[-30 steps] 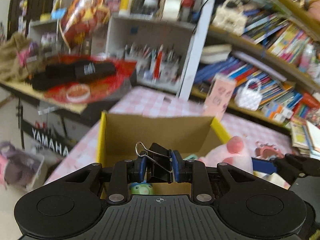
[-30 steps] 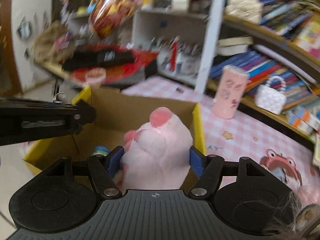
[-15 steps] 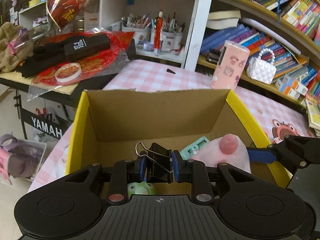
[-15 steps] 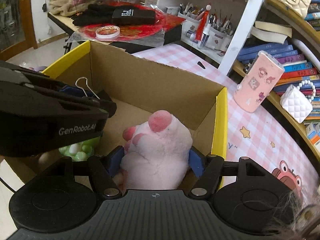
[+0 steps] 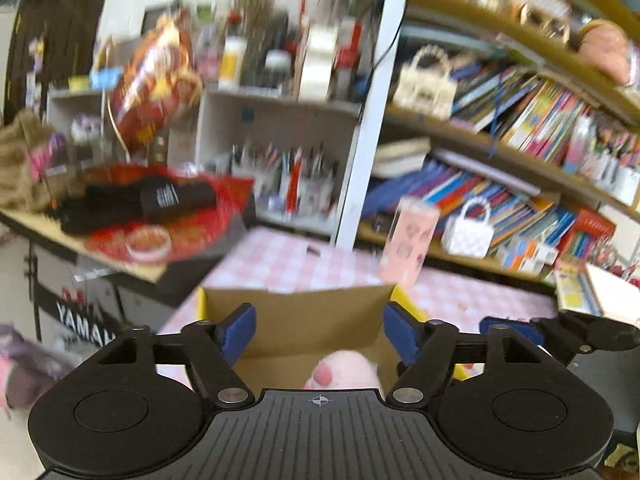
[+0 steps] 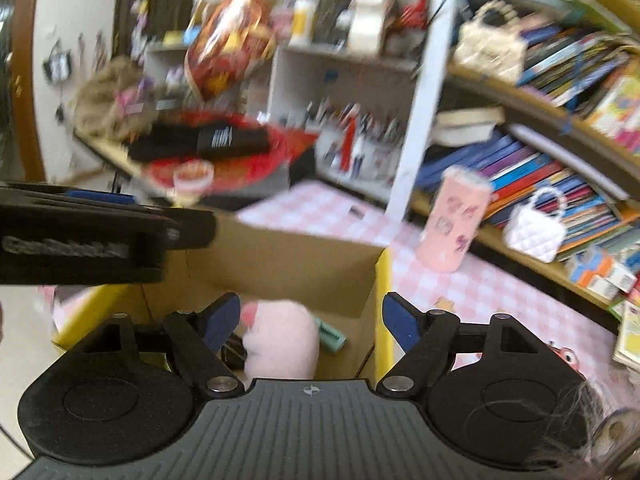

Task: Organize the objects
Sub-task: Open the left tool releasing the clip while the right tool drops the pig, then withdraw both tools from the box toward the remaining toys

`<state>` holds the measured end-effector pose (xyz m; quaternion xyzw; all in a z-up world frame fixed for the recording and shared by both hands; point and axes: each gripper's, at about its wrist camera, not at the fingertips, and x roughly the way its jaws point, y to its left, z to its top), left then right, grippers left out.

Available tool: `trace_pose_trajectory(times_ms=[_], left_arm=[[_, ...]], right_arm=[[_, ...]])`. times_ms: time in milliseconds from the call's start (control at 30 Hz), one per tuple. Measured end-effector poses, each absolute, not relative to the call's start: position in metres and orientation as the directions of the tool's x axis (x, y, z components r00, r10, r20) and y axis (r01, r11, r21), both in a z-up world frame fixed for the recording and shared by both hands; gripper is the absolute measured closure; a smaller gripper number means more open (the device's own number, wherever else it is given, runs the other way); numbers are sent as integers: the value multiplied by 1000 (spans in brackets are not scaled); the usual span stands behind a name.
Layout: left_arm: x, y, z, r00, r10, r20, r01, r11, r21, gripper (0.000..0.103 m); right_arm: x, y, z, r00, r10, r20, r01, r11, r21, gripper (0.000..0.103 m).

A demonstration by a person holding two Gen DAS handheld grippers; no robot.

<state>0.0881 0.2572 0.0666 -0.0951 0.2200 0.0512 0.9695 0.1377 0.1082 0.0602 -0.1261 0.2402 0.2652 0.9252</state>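
Observation:
A cardboard box [image 5: 304, 320] with yellow outer sides stands on the pink checked table; it also shows in the right wrist view [image 6: 280, 264]. A pink plush toy [image 6: 280, 340] lies inside it, also seen in the left wrist view [image 5: 344, 370], beside a green item [image 6: 330, 332]. My left gripper [image 5: 318, 332] is open and empty above the box's near side. My right gripper [image 6: 312, 320] is open and empty above the plush toy. The black binder clip is hidden.
A pink tumbler [image 6: 456, 224] and a white quilted handbag [image 6: 534, 228] stand behind the box near bookshelves. A side table [image 5: 132, 264] at the left carries black and red things. The other gripper [image 6: 80, 236] crosses the right wrist view's left side.
Both grippers have opened. The left let go of the black binder clip and the right let go of the pink plush toy, which now lies in the box. Both views rose and blurred.

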Motion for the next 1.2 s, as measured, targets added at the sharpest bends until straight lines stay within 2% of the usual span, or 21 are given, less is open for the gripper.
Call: trace_pose_trajectory(times_ms=[167,467,800,1200], left_arm=[[43,250,80,917,60,-394,-123,983,-138,25],[-12,238,66,898,44,-438,-101,989,-108,21],[-43,210,44,871,-31,-491,-23,995,-102,17],[-34,149,18,814,-150,-561,128,989,-79,17]], right_arm=[[94,89,69,792,398,-462,-473,879,-54,26],[23,60,60,834,309,-456,-342,940,12,26],[-32,27,38,857,149,-493,-162,987,16,26],[-50,-30,15,825,-41,-564,57,998,11,26]])
